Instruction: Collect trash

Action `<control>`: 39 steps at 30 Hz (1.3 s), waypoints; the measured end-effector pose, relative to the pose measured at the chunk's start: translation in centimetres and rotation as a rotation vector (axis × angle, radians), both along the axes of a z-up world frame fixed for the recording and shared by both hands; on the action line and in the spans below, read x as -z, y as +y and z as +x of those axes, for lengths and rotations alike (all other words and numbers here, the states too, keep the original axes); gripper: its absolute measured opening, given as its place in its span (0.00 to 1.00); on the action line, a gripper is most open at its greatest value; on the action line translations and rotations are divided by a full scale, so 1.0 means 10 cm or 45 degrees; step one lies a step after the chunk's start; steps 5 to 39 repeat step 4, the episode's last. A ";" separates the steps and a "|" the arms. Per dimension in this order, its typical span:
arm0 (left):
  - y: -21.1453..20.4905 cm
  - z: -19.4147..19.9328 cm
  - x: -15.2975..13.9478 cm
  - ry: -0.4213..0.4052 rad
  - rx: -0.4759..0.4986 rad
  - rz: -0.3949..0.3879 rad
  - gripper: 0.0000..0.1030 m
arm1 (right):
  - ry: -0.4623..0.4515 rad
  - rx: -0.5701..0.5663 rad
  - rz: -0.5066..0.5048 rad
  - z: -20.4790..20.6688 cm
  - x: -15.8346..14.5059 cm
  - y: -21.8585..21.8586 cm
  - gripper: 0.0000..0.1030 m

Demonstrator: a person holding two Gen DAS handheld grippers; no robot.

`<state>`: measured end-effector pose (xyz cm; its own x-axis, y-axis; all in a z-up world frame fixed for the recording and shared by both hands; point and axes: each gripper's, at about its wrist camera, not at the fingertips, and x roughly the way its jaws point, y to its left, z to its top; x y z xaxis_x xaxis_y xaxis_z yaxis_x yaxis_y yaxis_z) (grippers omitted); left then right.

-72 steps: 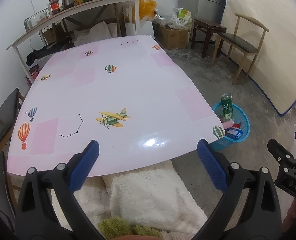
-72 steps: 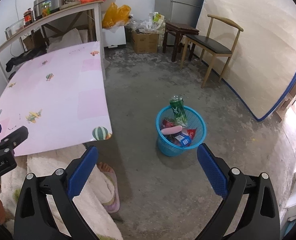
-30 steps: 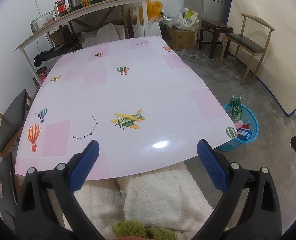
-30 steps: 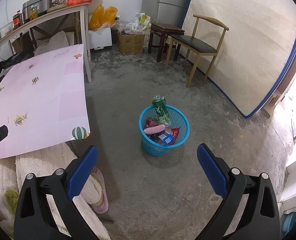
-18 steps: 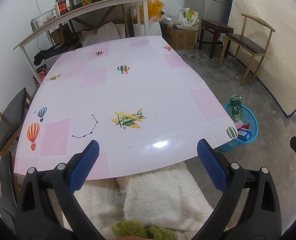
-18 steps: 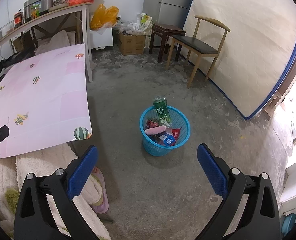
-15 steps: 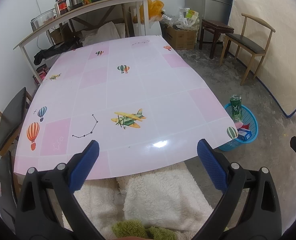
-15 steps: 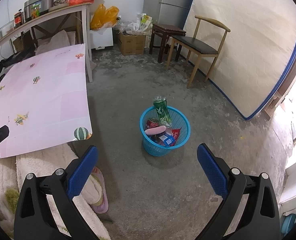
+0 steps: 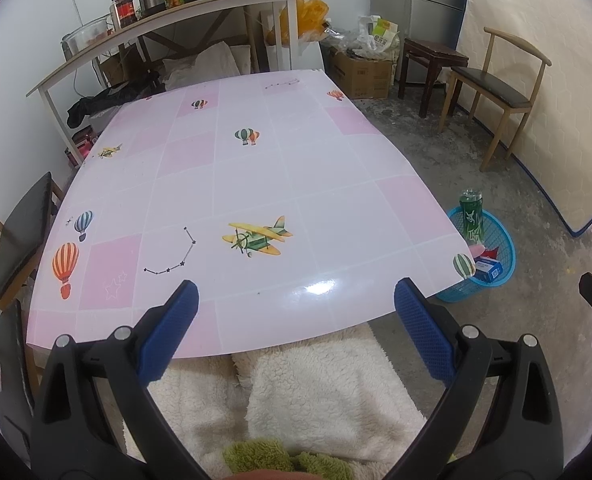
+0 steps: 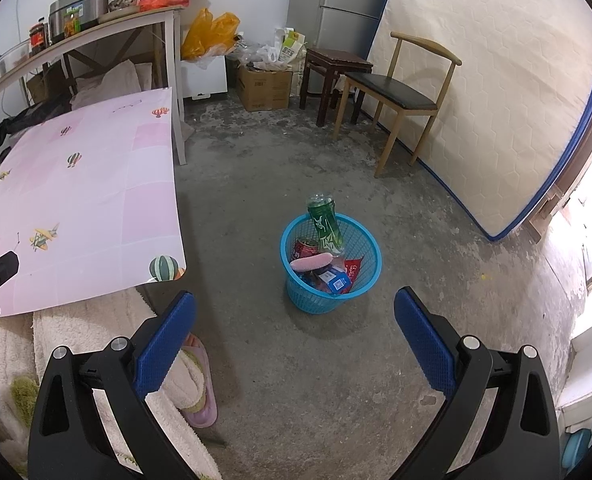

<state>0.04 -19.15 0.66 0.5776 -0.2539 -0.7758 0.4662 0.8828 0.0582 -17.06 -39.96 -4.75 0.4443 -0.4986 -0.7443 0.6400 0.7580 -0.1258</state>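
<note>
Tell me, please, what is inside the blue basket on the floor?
The blue basket holds a green bottle standing tilted, a red can, a pink oblong item, a blue box and a red wrapper. Anything beneath them is covered.

No text is clear enough to read. The green bottle (image 10: 324,222) in the blue basket (image 10: 366,286) carries white markings, and the cardboard box (image 10: 264,89) by the far wall has a small printed label, but both are too small to make out.
</note>
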 end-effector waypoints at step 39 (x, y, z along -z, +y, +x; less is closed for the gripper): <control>0.00 -0.01 0.02 0.011 0.003 -0.003 0.92 | 0.002 -0.001 -0.001 0.00 0.00 0.00 0.94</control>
